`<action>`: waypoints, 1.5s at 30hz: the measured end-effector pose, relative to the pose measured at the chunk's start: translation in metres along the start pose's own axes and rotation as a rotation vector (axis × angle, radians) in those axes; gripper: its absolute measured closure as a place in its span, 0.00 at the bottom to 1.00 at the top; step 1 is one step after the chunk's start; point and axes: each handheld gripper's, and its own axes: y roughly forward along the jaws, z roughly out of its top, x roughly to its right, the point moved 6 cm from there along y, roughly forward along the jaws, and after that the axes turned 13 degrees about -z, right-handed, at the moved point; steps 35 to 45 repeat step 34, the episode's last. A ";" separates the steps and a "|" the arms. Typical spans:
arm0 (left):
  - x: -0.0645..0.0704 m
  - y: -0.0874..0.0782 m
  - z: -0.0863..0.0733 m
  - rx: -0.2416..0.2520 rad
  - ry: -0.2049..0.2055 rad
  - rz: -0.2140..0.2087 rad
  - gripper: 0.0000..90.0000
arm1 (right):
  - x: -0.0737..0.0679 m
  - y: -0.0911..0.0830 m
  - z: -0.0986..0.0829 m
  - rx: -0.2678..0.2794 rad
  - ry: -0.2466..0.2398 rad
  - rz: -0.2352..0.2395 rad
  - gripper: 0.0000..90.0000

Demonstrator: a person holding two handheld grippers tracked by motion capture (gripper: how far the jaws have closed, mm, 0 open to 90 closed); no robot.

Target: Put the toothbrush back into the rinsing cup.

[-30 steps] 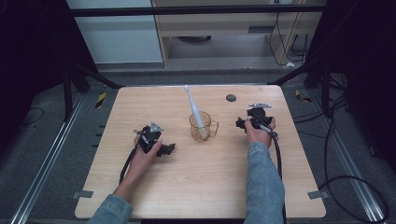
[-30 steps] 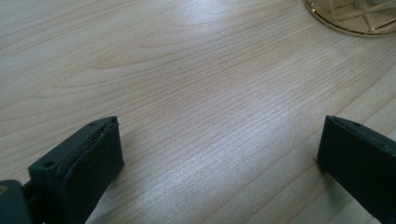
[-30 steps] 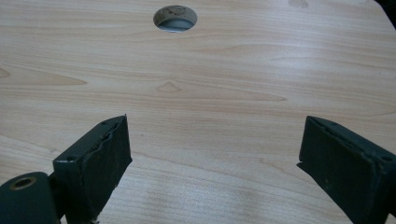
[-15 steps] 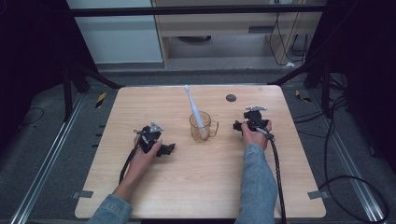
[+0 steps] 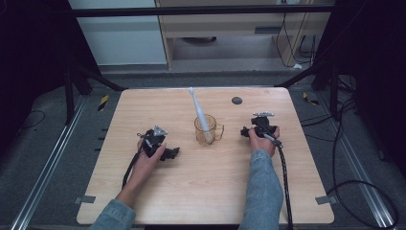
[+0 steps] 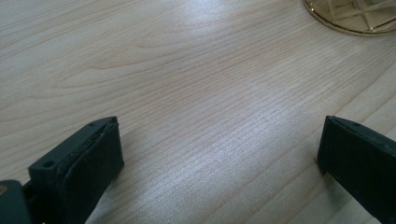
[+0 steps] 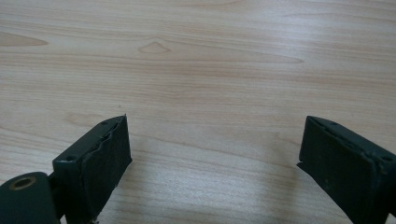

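An amber glass mug [image 5: 208, 131] stands mid-table with a white electric toothbrush [image 5: 198, 108] leaning in it, head tipped toward the far edge. My left gripper [image 5: 170, 152] rests low on the wood, left of the mug and nearer the front. In the left gripper view its jaws [image 6: 219, 154] are spread wide over bare wood, with the mug's base [image 6: 355, 16] at the top right. To the right of the mug my right gripper [image 5: 245, 130] points at it. The right gripper view has that gripper [image 7: 215, 154] open with nothing between its jaws.
A small dark round disc [image 5: 236, 100] lies on the wooden table [image 5: 201, 191] near its far edge, right of centre. Black cables trail from both grippers toward the front edge. Metal rails and floor cables flank the table.
The right hand and its gripper have drifted slightly toward the front of the table. The left gripper, mug and toothbrush have stayed put.
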 end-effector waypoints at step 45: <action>0.000 0.000 0.000 -0.002 0.003 -0.001 0.00 | 0.001 0.004 -0.008 -0.028 0.041 0.020 0.00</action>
